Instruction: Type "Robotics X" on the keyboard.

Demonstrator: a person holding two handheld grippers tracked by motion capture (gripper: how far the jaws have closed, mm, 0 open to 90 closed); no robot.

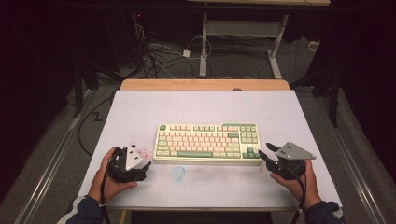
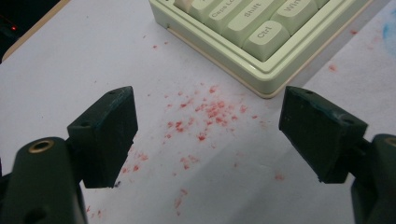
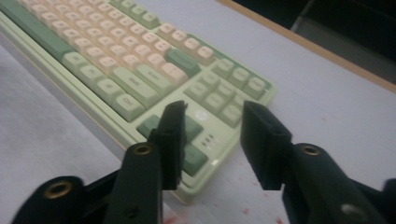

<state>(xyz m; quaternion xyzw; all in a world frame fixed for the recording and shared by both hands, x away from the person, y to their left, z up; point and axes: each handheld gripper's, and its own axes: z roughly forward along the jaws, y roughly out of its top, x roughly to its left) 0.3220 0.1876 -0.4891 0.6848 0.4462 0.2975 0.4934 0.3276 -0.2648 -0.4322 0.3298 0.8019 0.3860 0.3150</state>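
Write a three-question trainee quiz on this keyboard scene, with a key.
1. True or false: the left gripper holds the keyboard.
2. Which keyboard corner does the right gripper sit at? A near right, B far left, C far right.
3. What colour are the specks on the table by the left gripper?

Key: 1 false, its jaws are open over the bare table. 2 A. 3 red.
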